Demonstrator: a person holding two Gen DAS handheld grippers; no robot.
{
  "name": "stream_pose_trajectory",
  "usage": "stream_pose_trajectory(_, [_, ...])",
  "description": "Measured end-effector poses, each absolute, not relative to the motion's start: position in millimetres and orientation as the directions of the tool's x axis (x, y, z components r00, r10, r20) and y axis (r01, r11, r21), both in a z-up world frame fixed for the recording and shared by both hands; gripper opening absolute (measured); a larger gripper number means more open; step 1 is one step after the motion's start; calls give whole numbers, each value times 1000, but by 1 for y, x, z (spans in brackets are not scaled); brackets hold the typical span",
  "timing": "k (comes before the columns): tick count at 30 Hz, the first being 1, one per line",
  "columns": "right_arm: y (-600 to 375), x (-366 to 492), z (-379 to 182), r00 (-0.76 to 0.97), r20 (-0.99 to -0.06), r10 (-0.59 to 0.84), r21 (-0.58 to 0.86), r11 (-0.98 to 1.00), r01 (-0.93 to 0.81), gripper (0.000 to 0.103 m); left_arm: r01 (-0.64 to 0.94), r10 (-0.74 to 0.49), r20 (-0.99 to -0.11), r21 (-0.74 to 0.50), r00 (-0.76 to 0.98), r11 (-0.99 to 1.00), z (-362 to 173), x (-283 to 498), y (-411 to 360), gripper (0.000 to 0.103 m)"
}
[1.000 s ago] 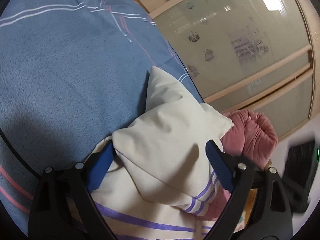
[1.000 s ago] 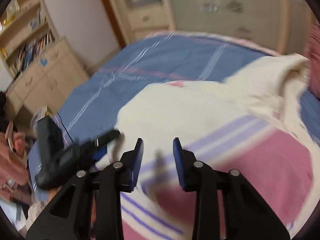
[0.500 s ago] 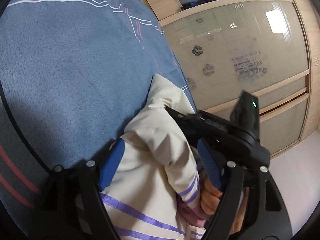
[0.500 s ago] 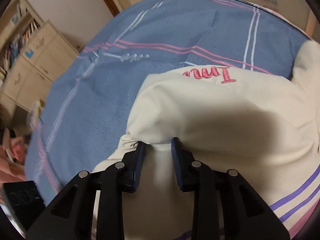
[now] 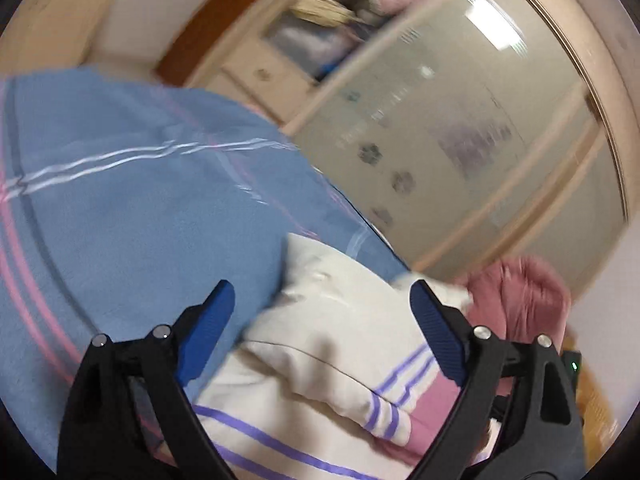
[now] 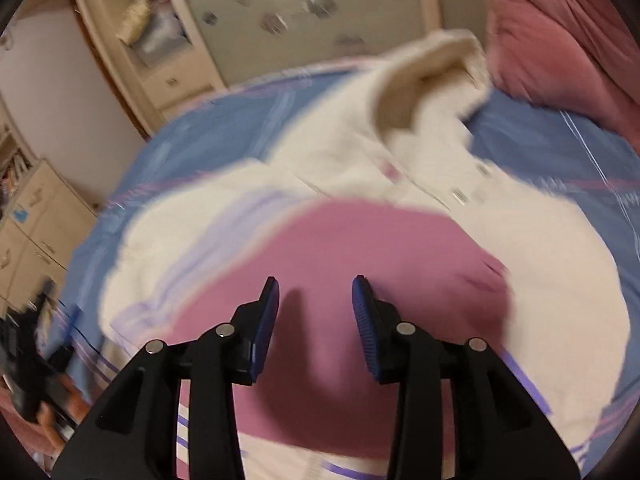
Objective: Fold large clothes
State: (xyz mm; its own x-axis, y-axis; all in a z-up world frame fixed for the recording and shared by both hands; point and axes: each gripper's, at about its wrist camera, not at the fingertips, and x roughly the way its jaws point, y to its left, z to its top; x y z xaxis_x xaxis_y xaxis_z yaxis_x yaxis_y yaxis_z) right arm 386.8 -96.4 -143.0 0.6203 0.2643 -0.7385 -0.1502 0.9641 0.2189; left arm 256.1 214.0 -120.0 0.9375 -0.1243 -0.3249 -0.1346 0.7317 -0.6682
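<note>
A cream jacket (image 6: 420, 160) with a pink panel and purple stripes lies spread on a blue bedspread (image 6: 200, 140); its collar points toward the far wardrobe. My right gripper (image 6: 314, 304) hovers over the pink panel, jaws opening, nothing between them. In the left wrist view a folded cream sleeve (image 5: 340, 320) of the jacket lies between and below the wide jaws of my left gripper (image 5: 320, 312), which are opening and not pressing on it.
A pink pillow (image 6: 560, 40) lies at the bed's far right corner. A wardrobe with frosted sliding doors (image 5: 460, 140) runs along the bed's far side. Wooden drawers (image 6: 36, 216) stand left of the bed. Bare blue bedspread (image 5: 120, 220) spreads left of the jacket.
My right gripper let go of the cream fold, swung back over the pink panel and opened wider. My left gripper rose and widened off the sleeve; the other gripper left its view.
</note>
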Motion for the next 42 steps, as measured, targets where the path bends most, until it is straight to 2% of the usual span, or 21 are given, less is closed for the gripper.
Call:
stream_pose_trajectory(1, [-102, 388, -154, 607, -759, 234, 198, 972, -127, 39, -125, -136, -344, -638, 929, 760, -119, 260, 207, 88])
stream_pose_trajectory(4, [-112, 390, -187, 564, -787, 248, 221, 968, -119, 39, -172, -141, -510, -518, 849, 838, -132, 283, 189, 78])
stream_pose_trajectory(6, [-119, 388, -198, 579, -760, 294, 261, 955, -143, 39, -214, -180, -624, -503, 761, 838, -154, 301, 186, 77])
stream_pose_trajectory(7, [-120, 388, -200, 578, -756, 307, 273, 951, -148, 39, -225, -190, -637, -511, 747, 830, -159, 303, 188, 77])
stream_pose_trajectory(10, [-121, 381, -189, 590, -750, 300, 269, 953, -143, 40, -229, -172, -644, -490, 745, 841, -157, 305, 188, 78])
stream_pose_trajectory(12, [-123, 365, -169, 644, -710, 284, 248, 957, -148, 49, -232, -159, -654, -469, 740, 852, -156, 307, 186, 78])
stream_pose_trajectory(13, [-124, 354, -159, 679, -674, 291, 249, 955, -161, 62, -231, -158, -654, -467, 739, 853, -157, 305, 185, 78])
stream_pose_trajectory(14, [-125, 347, -154, 699, -655, 285, 243, 956, -163, 67, -231, -160, -654, -470, 739, 852, -158, 305, 186, 78])
stream_pose_trajectory(15, [-126, 346, -154, 697, -663, 274, 231, 960, -158, 67, -232, -162, -654, -473, 739, 850, -157, 305, 187, 78])
stream_pose_trajectory(18, [-122, 357, -187, 603, -779, 172, 129, 985, -115, 67, -228, -163, -653, -470, 739, 853, -159, 304, 188, 82])
stream_pose_trajectory(24, [-113, 353, -196, 624, -772, 117, 63, 992, -107, 68, -225, -150, -646, -460, 749, 859, -155, 305, 184, 81])
stream_pose_trajectory(29, [-106, 323, -170, 710, -687, 155, 61, 986, -156, 69, -132, -97, -496, -405, 863, 905, -120, 283, 167, 82])
stream_pose_trajectory(32, [-106, 330, -187, 651, -749, 121, 27, 988, -153, 71, -70, -99, -469, -331, 878, 941, -113, 279, 146, 82])
stream_pose_trajectory(35, [-109, 334, -196, 626, -770, 127, 38, 988, -153, 71, -51, -100, -445, -315, 890, 948, -108, 274, 141, 82])
stream_pose_trajectory(38, [-112, 326, -176, 653, -734, 187, 101, 981, -167, 72, -57, -105, -434, -344, 895, 937, -108, 271, 147, 92])
stream_pose_trajectory(42, [-135, 337, -129, 691, -604, 397, 344, 912, -223, 73, -88, -132, -546, -357, 827, 930, -127, 289, 148, 92])
